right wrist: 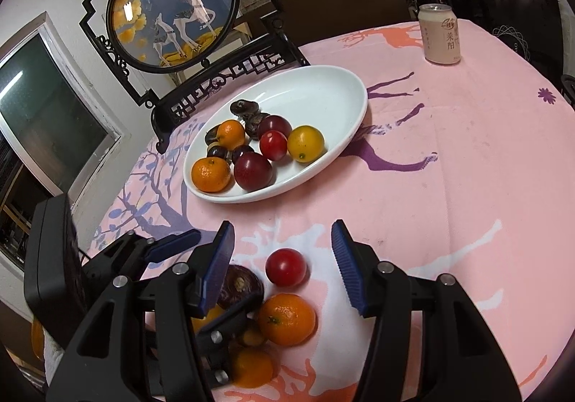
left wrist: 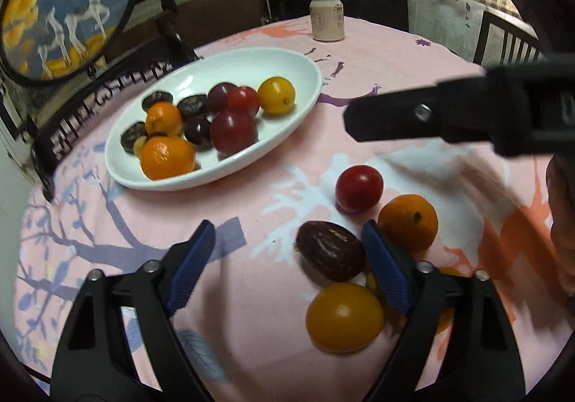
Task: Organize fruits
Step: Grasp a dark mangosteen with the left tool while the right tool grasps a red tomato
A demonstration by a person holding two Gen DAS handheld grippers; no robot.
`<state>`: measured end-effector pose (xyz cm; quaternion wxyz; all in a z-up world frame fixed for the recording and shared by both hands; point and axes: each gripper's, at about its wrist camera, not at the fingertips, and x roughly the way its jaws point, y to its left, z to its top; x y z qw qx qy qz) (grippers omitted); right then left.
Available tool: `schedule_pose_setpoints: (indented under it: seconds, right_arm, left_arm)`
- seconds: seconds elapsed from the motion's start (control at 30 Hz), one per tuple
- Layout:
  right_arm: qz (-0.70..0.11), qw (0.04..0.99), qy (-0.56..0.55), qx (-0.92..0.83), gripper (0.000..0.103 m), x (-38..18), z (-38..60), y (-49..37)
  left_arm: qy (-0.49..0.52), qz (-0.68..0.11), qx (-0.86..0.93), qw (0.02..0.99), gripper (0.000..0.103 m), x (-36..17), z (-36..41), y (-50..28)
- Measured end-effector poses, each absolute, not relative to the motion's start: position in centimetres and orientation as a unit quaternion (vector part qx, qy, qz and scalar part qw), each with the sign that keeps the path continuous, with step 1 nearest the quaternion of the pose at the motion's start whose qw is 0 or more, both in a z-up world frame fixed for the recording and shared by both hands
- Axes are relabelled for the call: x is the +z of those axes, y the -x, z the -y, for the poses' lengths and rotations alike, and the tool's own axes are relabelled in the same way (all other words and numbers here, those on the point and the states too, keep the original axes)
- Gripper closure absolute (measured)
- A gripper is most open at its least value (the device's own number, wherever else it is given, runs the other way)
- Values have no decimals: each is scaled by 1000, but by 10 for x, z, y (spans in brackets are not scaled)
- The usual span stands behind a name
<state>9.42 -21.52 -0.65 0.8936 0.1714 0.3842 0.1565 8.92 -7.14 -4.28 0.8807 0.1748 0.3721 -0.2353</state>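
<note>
A white oval bowl (left wrist: 305,64) (right wrist: 323,85) holds several fruits: oranges, red and dark plums, a yellow fruit. Loose on the pink cloth lie a red cherry tomato (left wrist: 358,188) (right wrist: 285,266), a dark brown date (left wrist: 329,251) (right wrist: 239,285), an orange (left wrist: 408,222) (right wrist: 286,319) and a yellow fruit (left wrist: 344,316). My left gripper (left wrist: 287,258) is open and empty, its right finger between the date and the orange. My right gripper (right wrist: 282,258) is open and empty, hovering over the red tomato; it also shows in the left wrist view (left wrist: 431,118).
A pale drink can (left wrist: 327,18) (right wrist: 439,33) stands at the far side of the table. A round deer picture in a black carved stand (left wrist: 68,10) (right wrist: 172,3) stands behind the bowl at the table's left edge. Dark chairs stand beyond the table.
</note>
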Motion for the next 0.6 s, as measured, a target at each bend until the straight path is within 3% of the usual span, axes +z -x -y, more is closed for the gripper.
schedule_pose_setpoints:
  seconds: [0.03, 0.07, 0.1, 0.5, 0.6]
  right_arm:
    - [-388, 893, -170, 156, 46, -8, 215, -95]
    - [-393, 891, -169, 156, 46, -10, 214, -96]
    - [-397, 889, -168, 156, 46, -11, 214, -97]
    - [-438, 878, -97, 166, 47, -32, 182, -99]
    - [-440, 881, -77, 154, 67, -39, 179, -101]
  left_arm:
    - [-157, -385, -244, 876, 43, -42, 68, -93]
    - [-145, -392, -252, 873, 62, -42, 65, -95]
    - [-126, -402, -262, 869, 66, -41, 61, -99]
    - [-93, -418, -167, 888, 66, -37, 12, -113]
    - [-106, -411, -162, 891, 66, -37, 17, -111]
